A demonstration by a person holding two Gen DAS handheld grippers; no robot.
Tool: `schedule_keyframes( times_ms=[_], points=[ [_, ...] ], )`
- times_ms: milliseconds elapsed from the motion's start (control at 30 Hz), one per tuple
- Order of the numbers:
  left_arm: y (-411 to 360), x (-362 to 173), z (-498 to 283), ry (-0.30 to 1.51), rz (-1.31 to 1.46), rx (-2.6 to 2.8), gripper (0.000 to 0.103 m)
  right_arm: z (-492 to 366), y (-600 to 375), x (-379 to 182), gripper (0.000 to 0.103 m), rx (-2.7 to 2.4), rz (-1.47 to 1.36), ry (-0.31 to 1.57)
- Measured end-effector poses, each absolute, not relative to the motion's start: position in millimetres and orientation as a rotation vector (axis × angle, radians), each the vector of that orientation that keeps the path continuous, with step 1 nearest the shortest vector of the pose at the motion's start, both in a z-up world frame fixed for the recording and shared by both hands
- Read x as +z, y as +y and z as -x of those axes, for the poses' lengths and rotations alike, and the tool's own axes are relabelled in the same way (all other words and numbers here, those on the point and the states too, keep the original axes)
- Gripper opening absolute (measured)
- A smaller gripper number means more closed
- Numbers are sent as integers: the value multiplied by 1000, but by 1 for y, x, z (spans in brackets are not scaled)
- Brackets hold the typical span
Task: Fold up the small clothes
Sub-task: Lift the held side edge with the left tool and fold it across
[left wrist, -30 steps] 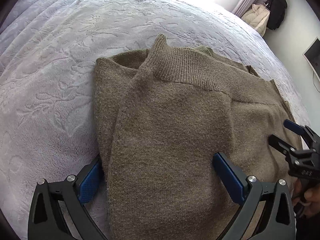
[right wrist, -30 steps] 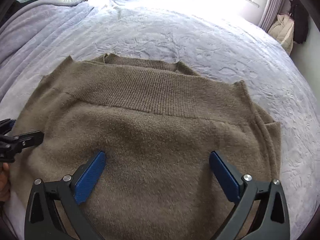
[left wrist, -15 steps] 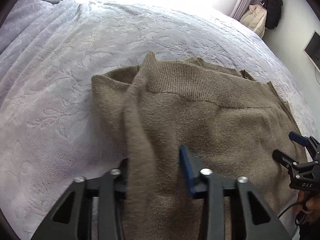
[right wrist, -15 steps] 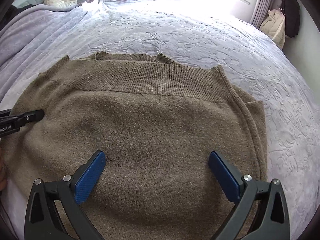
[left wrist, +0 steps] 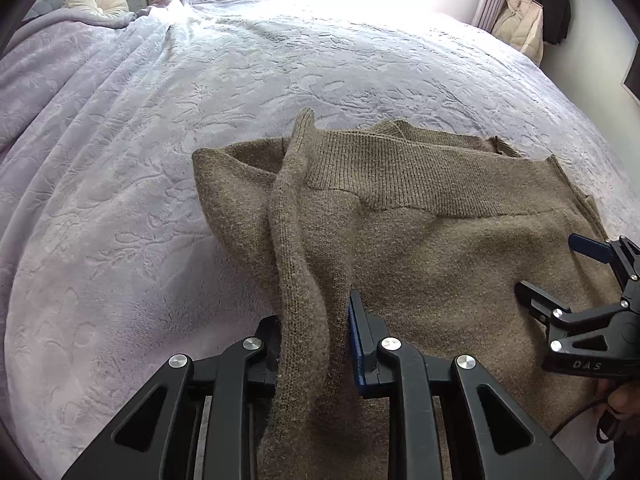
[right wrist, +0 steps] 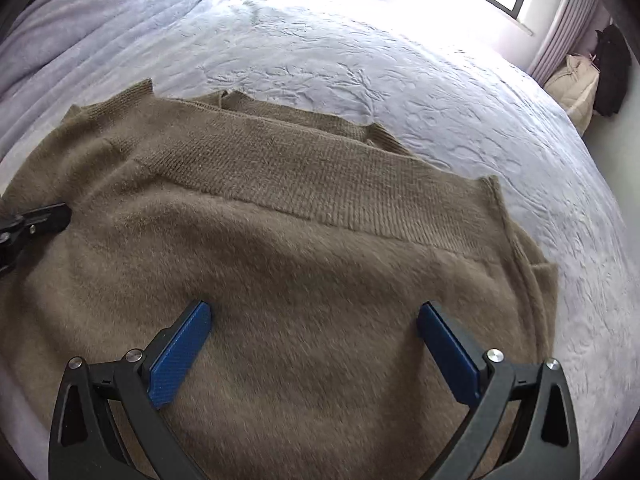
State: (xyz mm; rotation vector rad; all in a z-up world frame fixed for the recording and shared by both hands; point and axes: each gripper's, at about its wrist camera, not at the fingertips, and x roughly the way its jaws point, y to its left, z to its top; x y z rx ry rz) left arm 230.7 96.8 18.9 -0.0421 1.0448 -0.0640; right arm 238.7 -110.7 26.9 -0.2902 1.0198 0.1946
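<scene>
The left claw is closing on a raised fold of the brown sweater lying on the bed; the right claw is hanging open above it. Lifting should be slow, both layers pinched.

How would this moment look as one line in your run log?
left gripper: jaws closing on raised fold of brown sweater | right gripper: jaws open above sweater | bedspread: sweater lies on it

right claw: spread wide | over: brown sweater | on: lilac bedspread
</scene>
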Motion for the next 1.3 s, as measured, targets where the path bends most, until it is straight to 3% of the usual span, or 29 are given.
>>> schedule_keyframes(
  times_ms=[600, 1033, 1300],
  points=[
    [56, 51, -227, 1075, -39, 70, 17, -229, -154, 42, 103, 225, 195, 993],
    [-58, 95, -237, 1101, -9, 58, 16, -220, -244, 58, 103, 200, 101, 954],
    [-151, 86, -245, 1147, -18, 27, 16, -212, -309, 58, 103, 147, 21, 943]
  ],
)
